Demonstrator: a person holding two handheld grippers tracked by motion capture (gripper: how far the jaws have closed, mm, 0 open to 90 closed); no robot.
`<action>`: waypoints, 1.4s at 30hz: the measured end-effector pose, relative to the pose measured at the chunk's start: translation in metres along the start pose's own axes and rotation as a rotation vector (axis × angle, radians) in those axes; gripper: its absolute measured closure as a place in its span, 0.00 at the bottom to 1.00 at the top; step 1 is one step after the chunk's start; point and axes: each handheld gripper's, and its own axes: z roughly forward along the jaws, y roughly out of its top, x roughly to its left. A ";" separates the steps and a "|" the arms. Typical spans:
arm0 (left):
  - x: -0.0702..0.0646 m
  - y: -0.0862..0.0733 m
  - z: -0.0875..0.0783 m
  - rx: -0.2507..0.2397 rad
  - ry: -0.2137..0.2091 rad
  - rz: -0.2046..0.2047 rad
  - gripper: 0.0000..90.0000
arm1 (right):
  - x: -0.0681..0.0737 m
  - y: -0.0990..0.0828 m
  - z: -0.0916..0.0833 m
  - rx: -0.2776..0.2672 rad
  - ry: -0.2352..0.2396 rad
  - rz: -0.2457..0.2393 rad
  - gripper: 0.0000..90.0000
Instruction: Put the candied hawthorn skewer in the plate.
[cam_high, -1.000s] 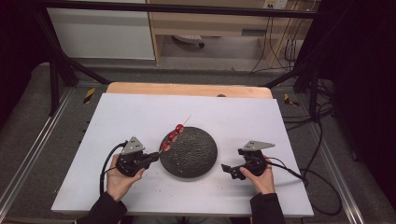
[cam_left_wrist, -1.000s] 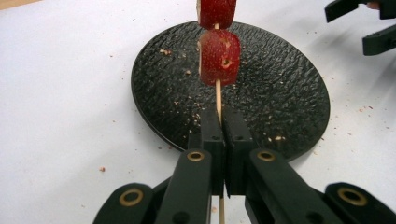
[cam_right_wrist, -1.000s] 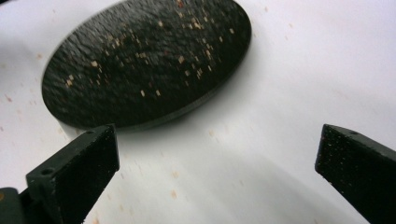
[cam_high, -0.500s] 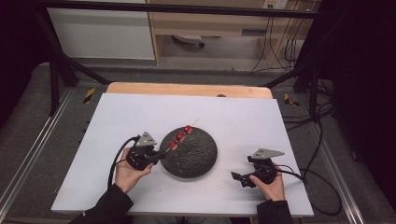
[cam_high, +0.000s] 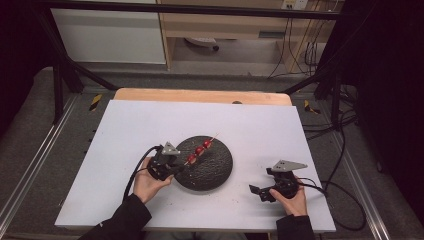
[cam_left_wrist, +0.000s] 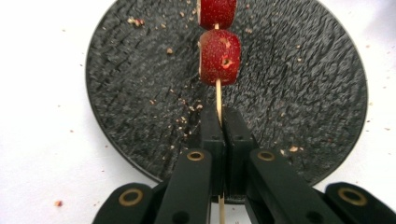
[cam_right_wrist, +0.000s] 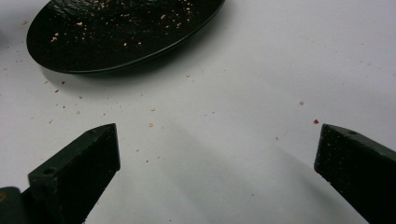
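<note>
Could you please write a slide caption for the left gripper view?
Left gripper shut on a skewer of red fruit pieces above a crumb-speckled black plate.

left gripper (cam_high: 176, 167) | carried skewer (cam_high: 201, 149) from plate (cam_high: 220, 172) rim to over its middle

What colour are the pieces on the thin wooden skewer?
Red pieces, speckled, clearest in the left gripper view.

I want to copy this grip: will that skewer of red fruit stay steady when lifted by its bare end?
Probably light, but tip-heavy: the fruit sits beyond where the left gripper pinches the skewer. The thin stick may flex or twist. Pieces could slide.
</note>
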 end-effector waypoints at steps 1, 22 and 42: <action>-0.001 0.000 0.002 0.006 0.002 -0.001 0.98 | 0.000 0.000 0.000 0.000 0.000 0.000 0.01; -0.005 -0.001 0.017 0.050 0.007 -0.007 0.96 | -0.001 -0.001 -0.001 -0.002 0.003 0.010 0.01; 0.020 -0.030 -0.037 -0.080 0.028 0.030 0.29 | -0.001 0.000 -0.003 -0.022 0.004 0.033 0.01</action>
